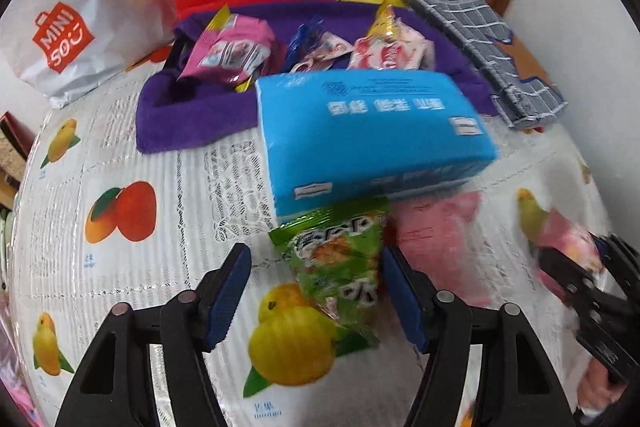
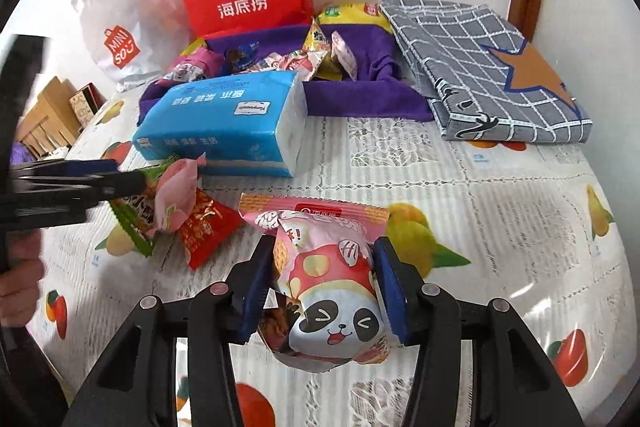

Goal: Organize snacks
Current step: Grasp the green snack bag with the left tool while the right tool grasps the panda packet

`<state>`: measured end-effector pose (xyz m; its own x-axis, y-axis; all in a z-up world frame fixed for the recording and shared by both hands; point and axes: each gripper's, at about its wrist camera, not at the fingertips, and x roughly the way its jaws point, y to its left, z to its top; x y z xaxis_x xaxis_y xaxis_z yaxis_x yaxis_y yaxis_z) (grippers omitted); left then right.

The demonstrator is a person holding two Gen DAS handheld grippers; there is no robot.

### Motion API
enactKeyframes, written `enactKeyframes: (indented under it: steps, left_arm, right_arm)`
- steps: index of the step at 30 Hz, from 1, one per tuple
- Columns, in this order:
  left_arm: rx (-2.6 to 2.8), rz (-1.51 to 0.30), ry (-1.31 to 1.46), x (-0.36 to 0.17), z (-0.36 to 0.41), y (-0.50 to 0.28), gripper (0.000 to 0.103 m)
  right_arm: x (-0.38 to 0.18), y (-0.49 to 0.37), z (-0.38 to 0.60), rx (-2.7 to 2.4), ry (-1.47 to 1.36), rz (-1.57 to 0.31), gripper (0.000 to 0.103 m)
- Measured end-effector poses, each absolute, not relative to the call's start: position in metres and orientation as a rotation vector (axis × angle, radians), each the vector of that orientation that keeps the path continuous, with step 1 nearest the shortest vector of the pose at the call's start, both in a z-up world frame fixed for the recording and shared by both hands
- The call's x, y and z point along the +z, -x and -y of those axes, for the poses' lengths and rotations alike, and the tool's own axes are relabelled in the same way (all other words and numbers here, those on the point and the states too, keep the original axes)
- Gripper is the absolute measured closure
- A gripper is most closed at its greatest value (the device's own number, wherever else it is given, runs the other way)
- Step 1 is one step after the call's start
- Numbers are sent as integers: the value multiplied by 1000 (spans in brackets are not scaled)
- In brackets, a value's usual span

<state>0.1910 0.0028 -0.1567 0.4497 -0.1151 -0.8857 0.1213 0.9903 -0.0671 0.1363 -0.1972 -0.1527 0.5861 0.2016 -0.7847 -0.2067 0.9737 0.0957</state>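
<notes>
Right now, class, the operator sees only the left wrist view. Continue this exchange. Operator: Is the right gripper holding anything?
Observer: Yes. The right gripper is shut on a pink panda snack packet.
Operator: What is the pink blur beside my green packet?
Observer: A pink wrapped sweet overlapping the green packet's edge.
Operator: Anything else there?
Observer: A red packet lies against the sweet.
</notes>
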Motion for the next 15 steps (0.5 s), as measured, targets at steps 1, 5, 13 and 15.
enactKeyframes:
  steps: [1, 5, 13, 15]
  left_arm:
    - [-159, -1097, 21, -159, -5, -191, 59]
    - [-152, -1077, 26, -155, -14, -179, 64]
    - [-80, -1054, 23, -155, -49, -154, 59]
    - [-68, -1053, 22, -160, -49, -155, 51]
  right_arm:
    - [-153, -135, 198, 243, 8, -913, 53]
    - [-157, -133, 194, 262, 30, -914, 53]
    - [-165, -135, 174, 313, 94, -909, 53]
    - [-165, -135, 173, 310, 109, -901, 51]
